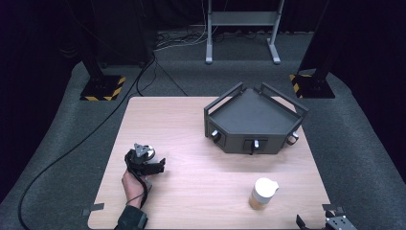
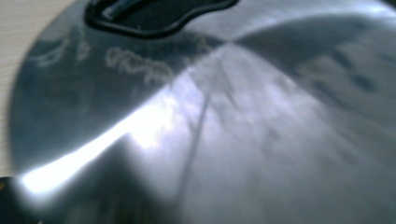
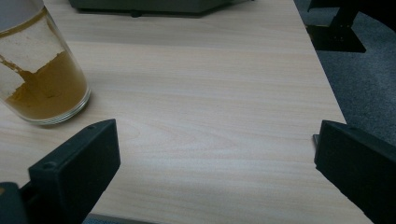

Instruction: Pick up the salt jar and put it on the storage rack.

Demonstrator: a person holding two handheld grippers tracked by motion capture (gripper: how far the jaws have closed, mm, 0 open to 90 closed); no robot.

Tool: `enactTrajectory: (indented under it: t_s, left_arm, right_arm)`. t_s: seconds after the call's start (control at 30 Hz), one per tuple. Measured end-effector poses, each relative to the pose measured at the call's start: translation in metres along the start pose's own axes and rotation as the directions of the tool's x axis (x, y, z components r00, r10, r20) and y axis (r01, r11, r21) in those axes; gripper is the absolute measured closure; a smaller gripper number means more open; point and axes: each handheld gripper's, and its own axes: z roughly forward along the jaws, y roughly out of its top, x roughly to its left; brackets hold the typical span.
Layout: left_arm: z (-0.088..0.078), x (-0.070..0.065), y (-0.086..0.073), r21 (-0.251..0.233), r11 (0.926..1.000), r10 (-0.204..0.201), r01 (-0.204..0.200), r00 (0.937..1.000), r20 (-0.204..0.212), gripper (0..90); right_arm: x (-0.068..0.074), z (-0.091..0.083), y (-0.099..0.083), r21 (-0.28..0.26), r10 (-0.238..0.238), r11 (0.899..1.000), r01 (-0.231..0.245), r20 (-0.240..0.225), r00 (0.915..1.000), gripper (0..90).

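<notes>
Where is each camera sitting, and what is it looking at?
High view: above the person's side, facing forward and down on the wooden table, the dark tray and the jar; the left hand holding the left gripper shows, and the right gripper at the bottom edge.
Left gripper view: on the left gripper, pressed close to a shiny metal disc; its jaws are hard to make out.
Right gripper view: on the right gripper, facing across the table, jaws wide apart.
Shared: high and right gripper views both show the jar and the tray.
</notes>
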Motion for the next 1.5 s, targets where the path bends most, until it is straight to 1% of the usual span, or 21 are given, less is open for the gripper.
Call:
enactTrajectory:
  t_s: [0.03, 0.07, 0.1, 0.17, 0.2, 0.37, 0.5, 0.63, 0.77, 0.9, 1.03, 1.17, 1.3, 1.5]
  left_arm:
    - [0.003, 0.002, 0.0, 0.001, 0.9999, -0.013, 0.013, 0.9999, 0.002, 10.2]
    - [0.005, 0.005, -0.001, -0.001, 0.9996, -0.027, 0.027, 0.9996, 0.013, 19.2]
    - [0.006, 0.008, -0.003, -0.008, 0.9994, -0.034, 0.034, 0.9991, 0.024, 25.7]
    - [0.007, 0.004, -0.004, -0.014, 0.9996, -0.024, 0.024, 0.9997, 0.0, 31.1]
    - [0.007, 0.004, -0.005, -0.018, 0.9996, -0.021, 0.021, 0.9998, 0.0, 31.8]
    - [0.006, 0.006, -0.009, -0.033, 0.9987, -0.039, 0.039, 0.9992, 0.006, 32.0]
    - [0.006, 0.007, -0.008, -0.031, 0.9989, -0.036, 0.037, 0.9993, 0.011, 32.1]
    - [0.004, 0.006, -0.007, -0.034, 0.9987, -0.038, 0.038, 0.9993, 0.004, 32.2]
    - [0.002, 0.008, -0.004, -0.038, 0.9985, -0.039, 0.039, 0.9992, 0.01, 32.2]
    - [-0.002, 0.008, -0.003, -0.046, 0.9983, -0.036, 0.037, 0.9992, 0.017, 32.1]
    - [-0.004, 0.008, 0.0, -0.041, 0.9986, -0.031, 0.032, 0.9992, 0.024, 32.1]
    - [-0.005, 0.007, 0.002, -0.043, 0.9986, -0.028, 0.029, 0.9991, 0.031, 32.1]
    - [-0.006, 0.004, 0.007, -0.037, 0.9992, -0.016, 0.017, 0.9993, 0.034, 32.1]
    - [-0.005, 0.002, 0.011, -0.041, 0.999, -0.014, 0.016, 0.9987, 0.049, 32.1]
  right_arm:
    - [0.0, 0.0, 0.0, 0.0, 0.0, 1.0, 0.0, 0.0, 1.0, 0.0]
    - [0.0, 0.0, 0.0, 0.0, 0.0, 1.0, 0.0, 0.0, 1.0, 0.0]
    - [0.0, 0.0, 0.0, 0.0, -0.001, 1.0, 0.001, -0.001, 1.0, 0.0]
    - [0.0, 0.0, 0.0, 0.0, -0.003, 1.0, 0.003, -0.002, 1.0, 0.0]
    - [0.0, 0.0, 0.0, -0.002, -0.001, 1.0, 0.001, -0.002, 1.0, 0.0]
    - [0.0, 0.0, 0.0, -0.002, 0.0, 1.0, 0.0, -0.002, 1.0, 0.0]
    - [0.0, -0.001, 0.0, -0.006, -0.002, 1.0, 0.002, -0.001, 1.0, 0.0]
    - [-0.001, -0.002, -0.001, -0.009, 0.001, 1.0, -0.001, 0.001, 1.0, 0.0]
    - [-0.002, -0.003, -0.001, -0.01, 0.004, 1.0, -0.004, 0.005, 1.0, 0.0]
    - [-0.002, -0.003, -0.001, -0.01, 0.005, 1.0, -0.005, 0.005, 1.0, 0.0]
    - [-0.002, -0.003, -0.001, -0.009, 0.003, 1.0, -0.003, 0.003, 1.0, 0.0]
    - [-0.002, -0.003, -0.001, -0.009, 0.005, 1.0, -0.005, 0.005, 1.0, 0.0]
    - [-0.003, -0.004, -0.001, -0.01, 0.007, 1.0, -0.007, 0.008, 0.9999, 0.0]
    - [-0.003, -0.006, -0.001, -0.013, 0.005, 1.0, -0.005, 0.011, 0.9999, 0.0]
